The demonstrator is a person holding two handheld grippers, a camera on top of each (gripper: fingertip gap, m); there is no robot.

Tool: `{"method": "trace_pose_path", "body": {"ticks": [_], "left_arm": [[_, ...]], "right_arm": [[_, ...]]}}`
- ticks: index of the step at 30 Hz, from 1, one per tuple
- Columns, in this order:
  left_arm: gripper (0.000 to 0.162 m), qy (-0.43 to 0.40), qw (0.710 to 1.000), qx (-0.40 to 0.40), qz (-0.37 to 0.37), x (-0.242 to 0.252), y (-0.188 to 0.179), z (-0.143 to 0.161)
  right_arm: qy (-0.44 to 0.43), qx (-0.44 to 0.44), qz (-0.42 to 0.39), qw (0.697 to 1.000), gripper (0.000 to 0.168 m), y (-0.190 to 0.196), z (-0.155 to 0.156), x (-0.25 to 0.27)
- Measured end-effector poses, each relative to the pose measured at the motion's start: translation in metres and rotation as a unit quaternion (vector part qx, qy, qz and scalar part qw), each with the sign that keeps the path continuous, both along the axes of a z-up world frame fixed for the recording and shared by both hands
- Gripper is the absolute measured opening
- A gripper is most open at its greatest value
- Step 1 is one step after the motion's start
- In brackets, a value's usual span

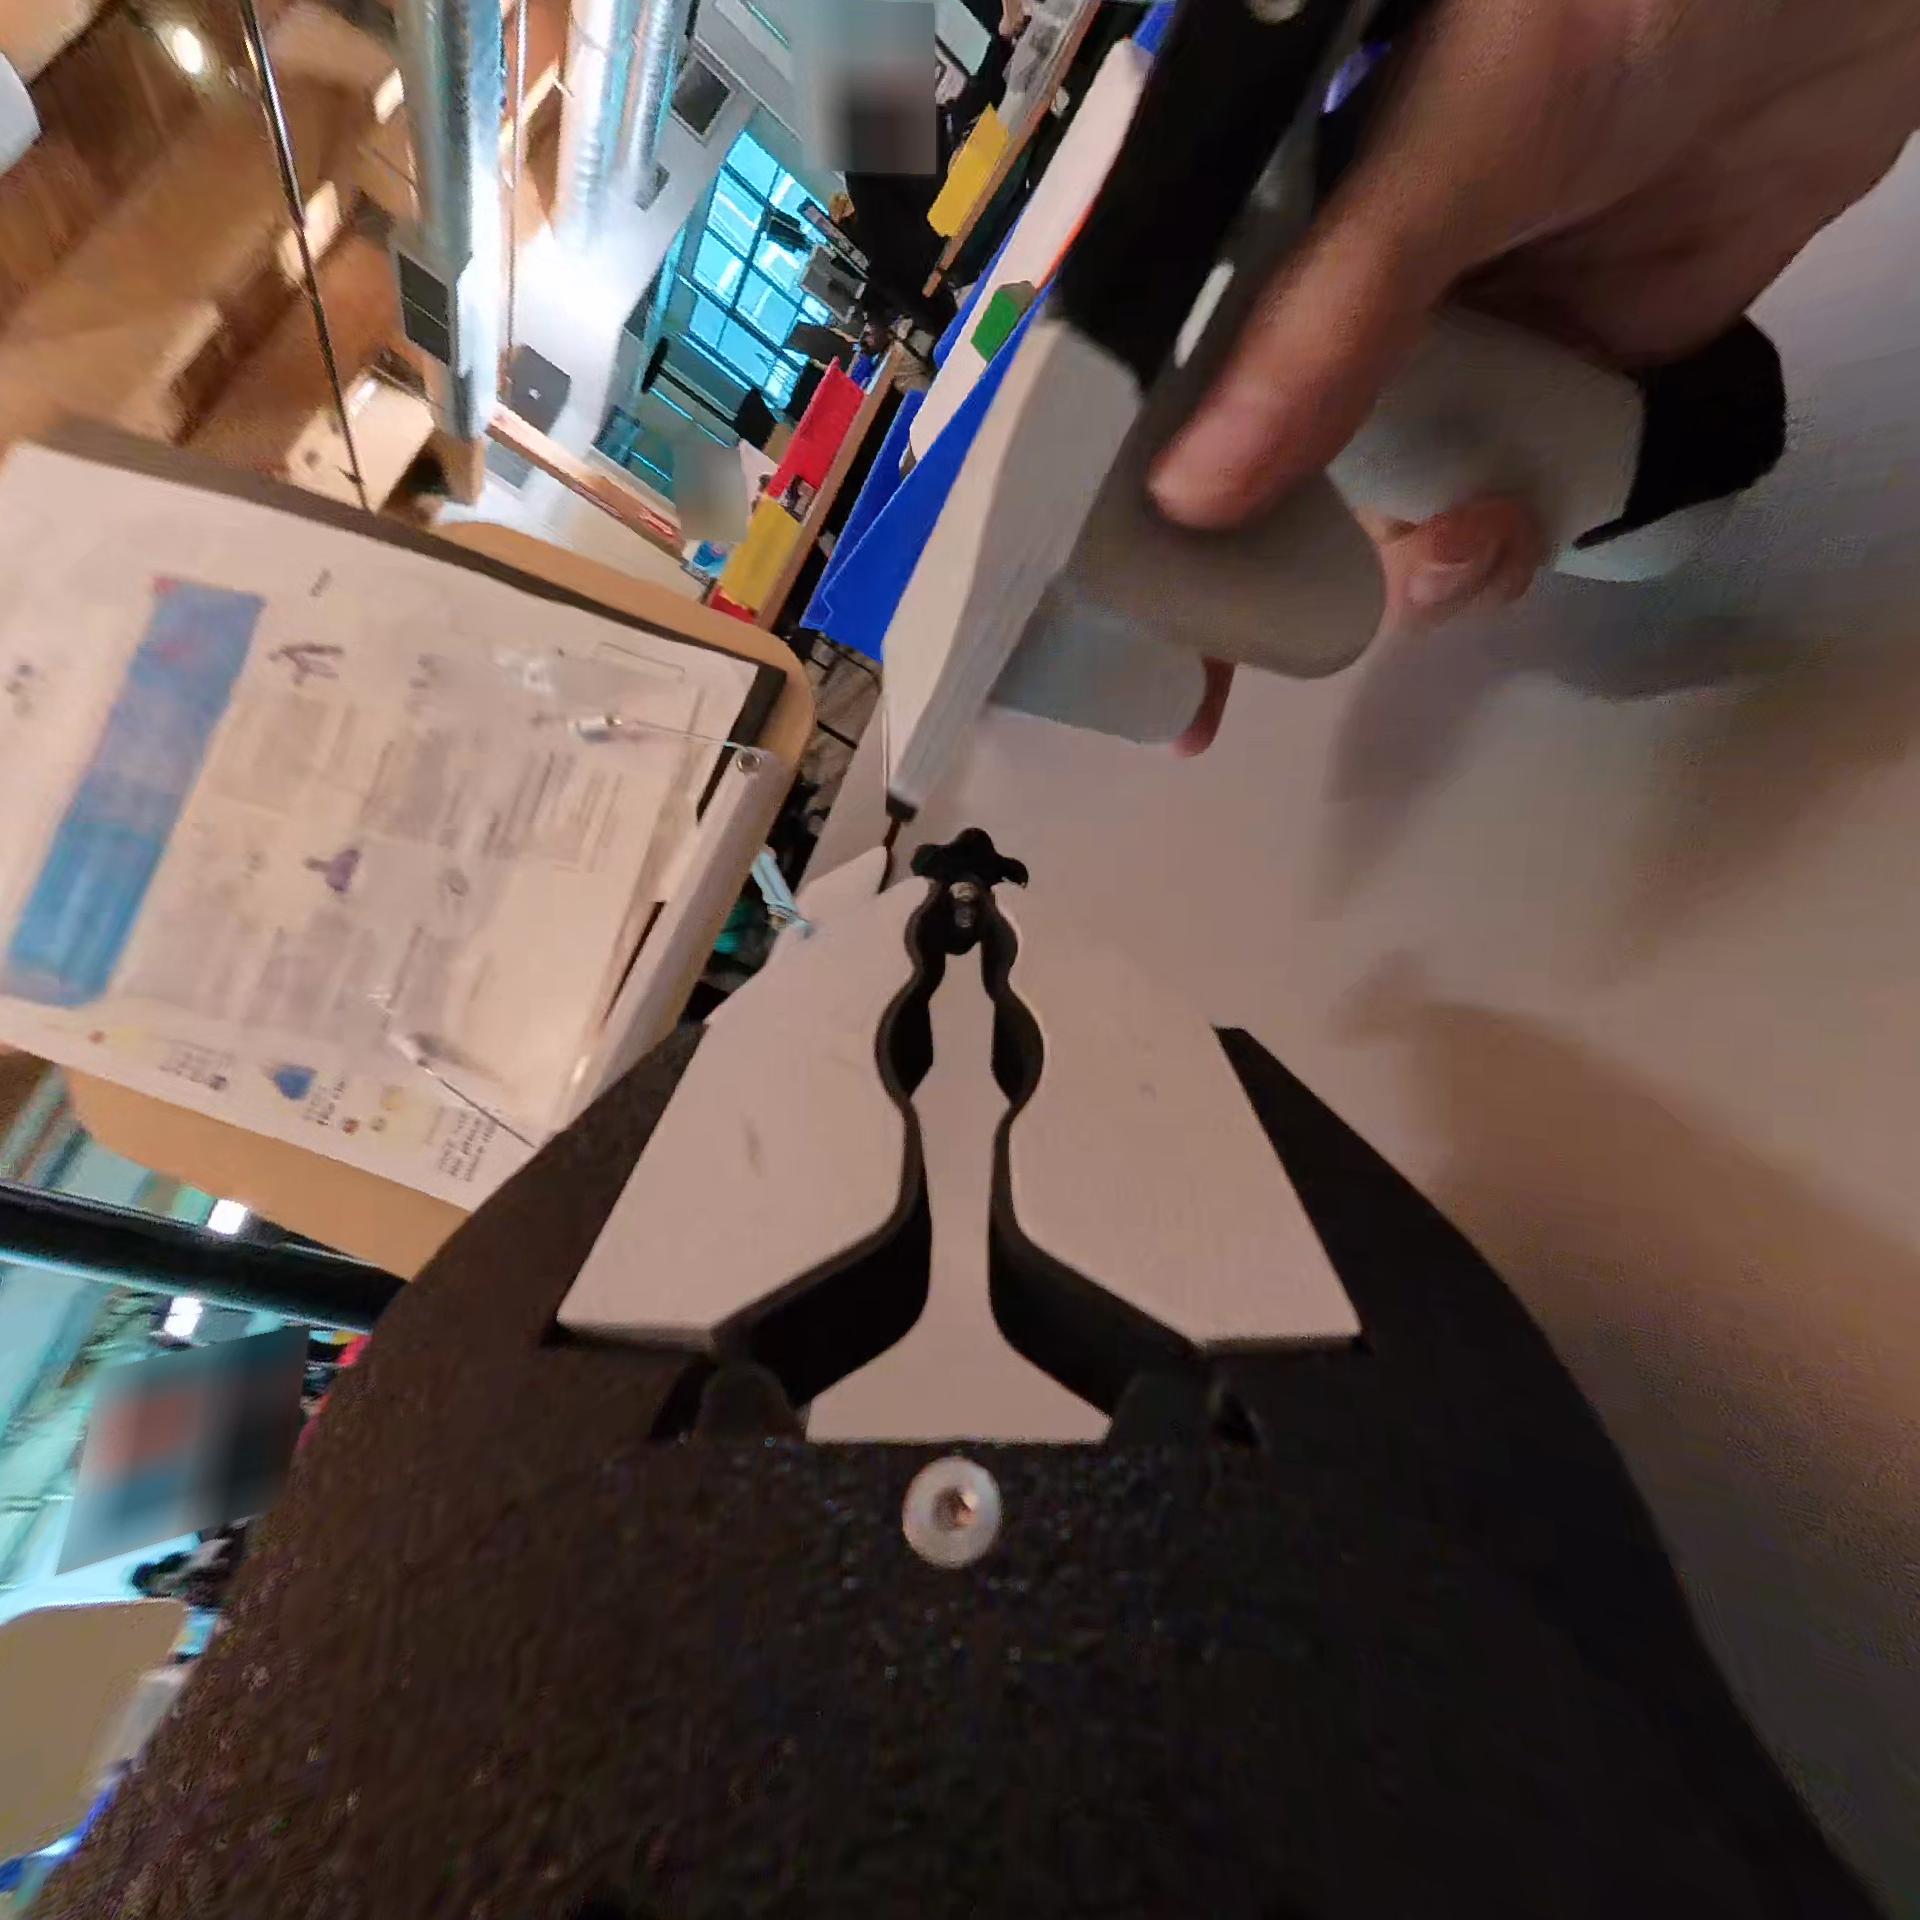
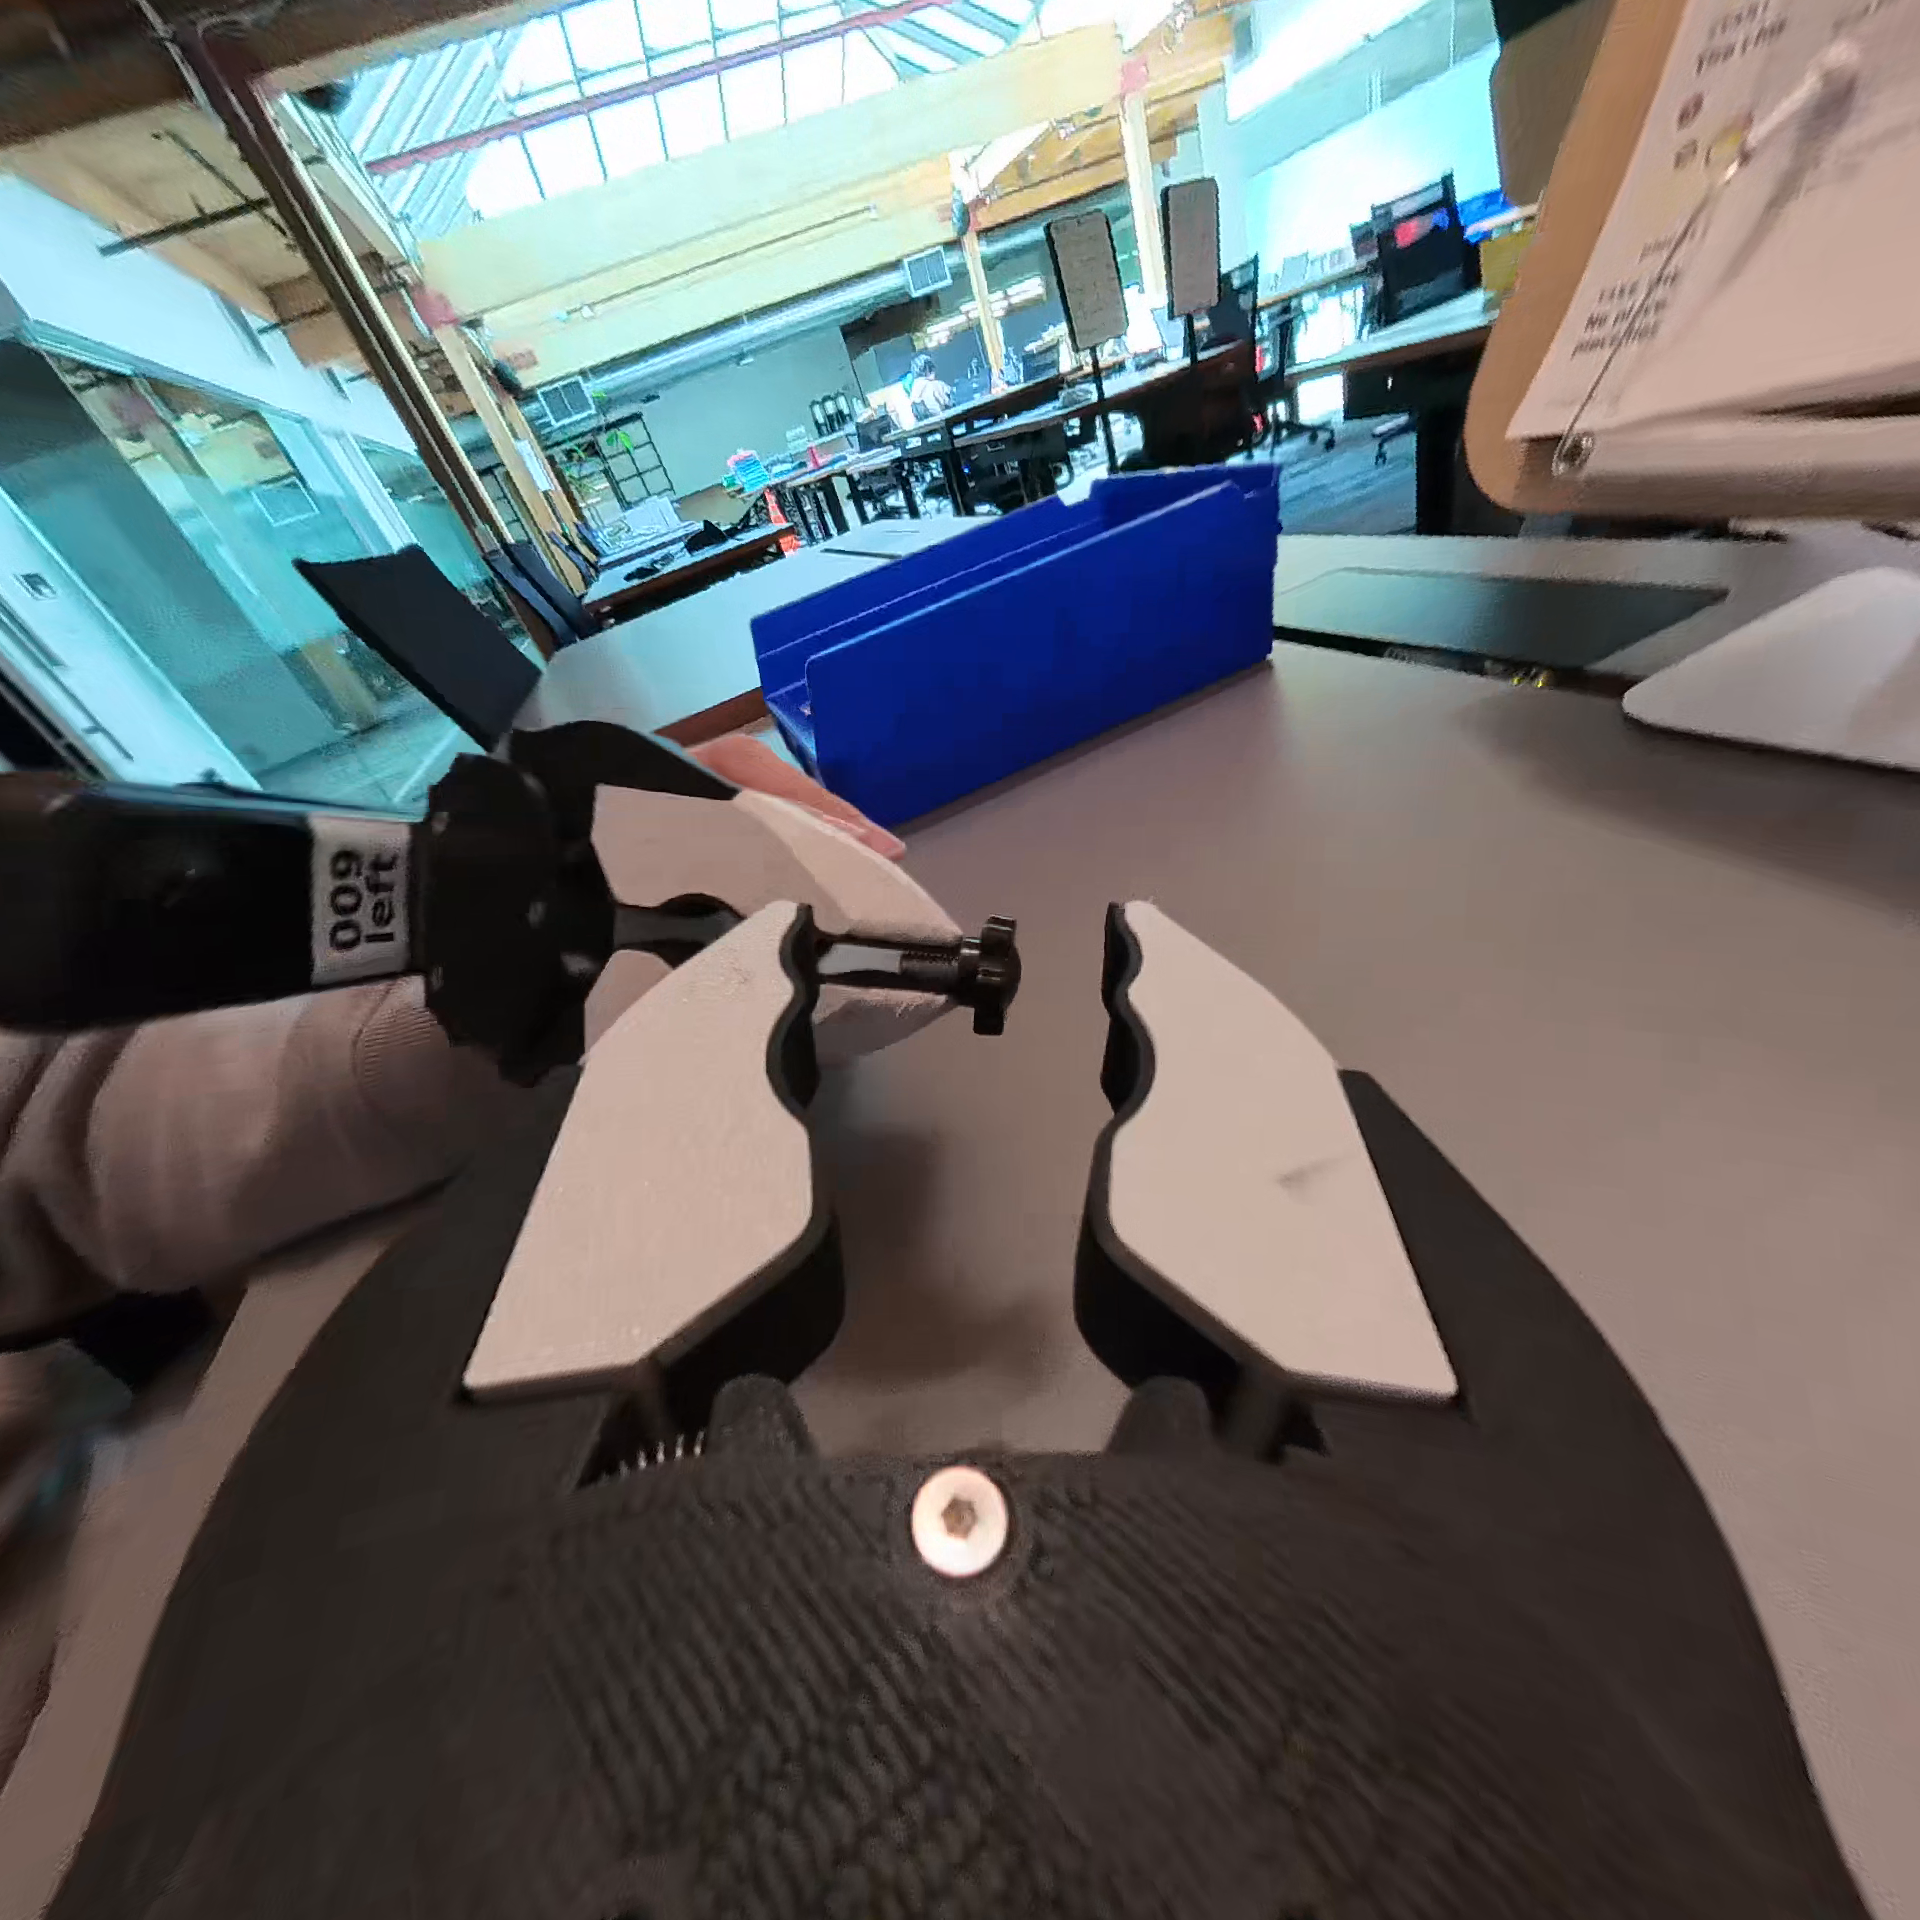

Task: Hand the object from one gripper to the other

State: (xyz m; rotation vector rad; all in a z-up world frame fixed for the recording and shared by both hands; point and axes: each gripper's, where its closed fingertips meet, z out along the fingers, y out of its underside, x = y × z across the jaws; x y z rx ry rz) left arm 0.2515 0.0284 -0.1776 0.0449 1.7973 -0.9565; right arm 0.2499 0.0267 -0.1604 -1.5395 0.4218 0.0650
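A small black thumb screw with a star-shaped knob [image 1: 967, 858] sits between the tips of my left gripper [image 1: 964, 914], which is shut on its threaded shank; the knob sticks out past the tips. In the right wrist view the left gripper [image 2: 940, 968] comes in from the left and holds the screw [image 2: 989, 971] level above the table. My right gripper [image 2: 956, 925] is open, its tips on either side of the screw's knob without touching it. One white finger of the right gripper [image 1: 966, 582] shows in the left wrist view, just beyond the screw.
A blue plastic bin [image 2: 1018, 665] stands on the grey table [image 2: 1507, 987] beyond the grippers. A board with a printed sheet [image 1: 343, 810] stands beside them and also shows in the right wrist view [image 2: 1714, 260]. A hand [image 1: 1507, 208] holds the right gripper. A white base [image 2: 1787, 675] lies at the right.
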Motion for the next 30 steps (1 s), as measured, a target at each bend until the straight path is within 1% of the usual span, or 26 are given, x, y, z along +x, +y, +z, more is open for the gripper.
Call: {"method": "trace_pose_path", "body": {"ticks": [4,7,9,13,15,21,28,29,30], "left_arm": [[0.005,-0.03,0.999,0.006,0.011,-0.001,-0.003,0.006],[0.005,-0.05,0.998,0.018,0.018,0.0,-0.001,0.008],[0.005,-0.057,0.998,0.029,0.022,0.0,-0.001,0.008],[0.005,-0.081,0.994,0.064,0.022,0.0,-0.002,0.006],[0.005,-0.092,0.993,0.069,0.013,-0.002,-0.003,0.006],[0.005,-0.107,0.992,0.044,-0.045,-0.014,-0.008,0.014],[0.006,-0.108,0.992,-0.006,-0.059,-0.019,-0.008,0.024],[0.009,-0.098,0.993,-0.022,-0.055,-0.018,-0.007,0.026],[0.015,-0.083,0.994,-0.046,-0.052,-0.017,-0.005,0.028]], "right_arm": [[-0.013,-0.03,0.012,0.999,0.045,0.003,-0.008,-0.004],[-0.025,-0.024,0.02,0.999,0.031,0.005,-0.005,-0.008],[-0.029,-0.025,0.014,0.999,0.028,0.005,-0.006,-0.006],[-0.041,-0.035,0.011,0.998,0.027,0.005,-0.009,-0.006],[-0.048,-0.036,0.019,0.998,0.027,0.005,-0.009,-0.008],[-0.051,-0.02,0.065,0.996,0.023,0.003,-0.002,-0.018],[-0.064,0.0,0.077,0.995,0.023,0.004,0.007,-0.022],[-0.074,-0.003,0.07,0.995,0.023,0.003,0.008,-0.02],[-0.093,-0.006,0.057,0.994,0.023,0.001,0.01,-0.018]]}}
